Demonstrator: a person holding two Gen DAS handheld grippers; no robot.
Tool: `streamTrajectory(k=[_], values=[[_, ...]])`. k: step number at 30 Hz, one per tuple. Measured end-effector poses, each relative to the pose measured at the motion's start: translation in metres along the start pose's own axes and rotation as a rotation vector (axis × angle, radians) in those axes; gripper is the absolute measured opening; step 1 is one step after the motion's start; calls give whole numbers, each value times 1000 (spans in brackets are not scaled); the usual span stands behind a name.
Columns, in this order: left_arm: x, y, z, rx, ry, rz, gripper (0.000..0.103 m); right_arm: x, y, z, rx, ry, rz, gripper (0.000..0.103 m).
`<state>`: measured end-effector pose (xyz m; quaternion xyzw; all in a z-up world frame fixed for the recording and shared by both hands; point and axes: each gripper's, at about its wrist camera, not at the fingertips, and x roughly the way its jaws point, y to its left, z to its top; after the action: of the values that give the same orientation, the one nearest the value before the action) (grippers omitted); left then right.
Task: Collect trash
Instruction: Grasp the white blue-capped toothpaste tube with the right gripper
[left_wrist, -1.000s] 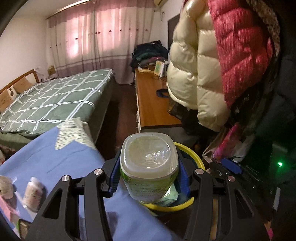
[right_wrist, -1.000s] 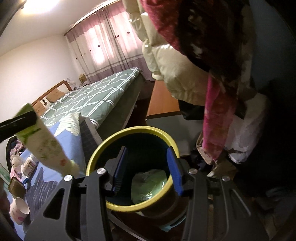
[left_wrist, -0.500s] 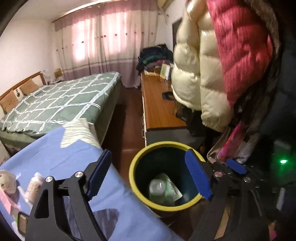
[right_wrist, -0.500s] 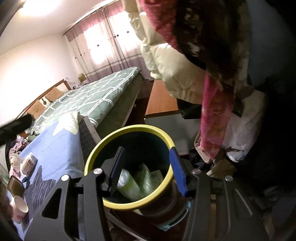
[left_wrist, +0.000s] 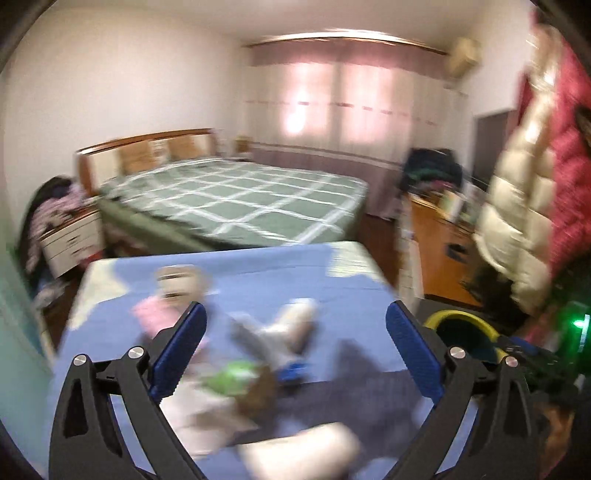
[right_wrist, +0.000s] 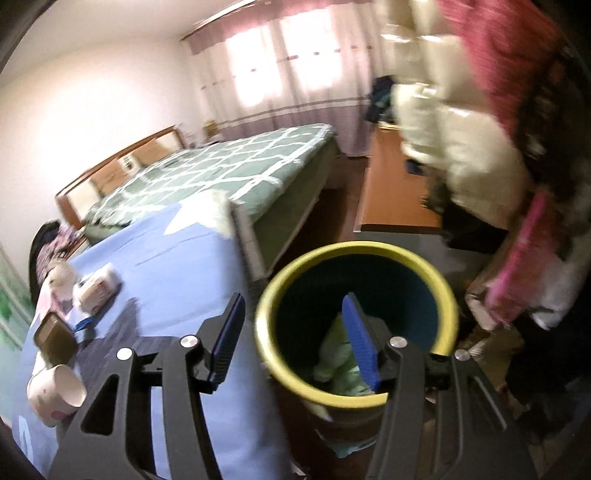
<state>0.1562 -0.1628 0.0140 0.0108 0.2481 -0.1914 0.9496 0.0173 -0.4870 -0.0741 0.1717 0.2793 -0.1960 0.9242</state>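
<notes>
Left wrist view, blurred throughout. The left gripper (left_wrist: 295, 347) hangs over the blue-covered tabletop (left_wrist: 332, 273); its jaws have just been opening, now stand wide, and nothing is between them. Beyond and below the jaws lies scattered trash: a pale wrapped packet (left_wrist: 284, 325) with its long axis slanting up to the right, a green-and-brown item (left_wrist: 240, 380) near the left jaw, and a pink piece (left_wrist: 155, 314) further left; exact shapes cannot be told. The tabletop's far edge runs level just before the bed (left_wrist: 236, 199); its right edge falls off beside the yellow-rimmed bin (left_wrist: 461, 321), which stands on the floor outside the right jaw.

Right wrist view. The right gripper (right_wrist: 295, 332) straddles the gap between tabletop (right_wrist: 177, 266) and bin (right_wrist: 354, 251): the left jaw over the blue cover, the right jaw over the bin's mouth. The jaws have just been opening, stand about half apart, and hold nothing. Green packaging (right_wrist: 336, 354) lies inside the upright bin, partly behind the right jaw. On the tabletop, well left of the jaws, lie a paper cup (right_wrist: 55, 391) on its side with its mouth facing right, a brown box (right_wrist: 53, 336), and a wrapped packet (right_wrist: 99, 291). Hanging jackets (right_wrist: 461, 147) crowd the right; open floor lies between bed (right_wrist: 229, 162) and a wooden cabinet (right_wrist: 391, 184).
</notes>
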Motion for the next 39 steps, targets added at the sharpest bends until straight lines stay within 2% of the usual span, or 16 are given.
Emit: streamTrajectory(k=[2,7,10,14,16,18,20,26,31,39], values=[[-4,40,-5,-50,-9,76,96,7,27,1,-39,16,46,53],[-5,124,-20,-161,-26,210,97,24,101,2,-146,61,164,53],[1,154,-30,-193,-35,280,97,35,140,-2,-211,94,228,53],[9,185,-46,-239,-42,310,97,55,196,-7,-329,158,316,53],[12,192,-54,-245,-53,321,97,66,218,-6,-389,191,347,52],[16,195,-63,-241,-64,340,97,76,235,-5,-433,220,370,47],[20,197,-66,-240,-47,361,97,86,250,-4,-466,248,387,45],[23,203,-63,-293,-65,392,97,103,281,-8,-571,274,412,29],[23,208,-67,-316,-60,393,97,114,286,-14,-578,335,447,28],[26,205,-69,-317,-57,378,97,123,300,-26,-628,367,442,28]])
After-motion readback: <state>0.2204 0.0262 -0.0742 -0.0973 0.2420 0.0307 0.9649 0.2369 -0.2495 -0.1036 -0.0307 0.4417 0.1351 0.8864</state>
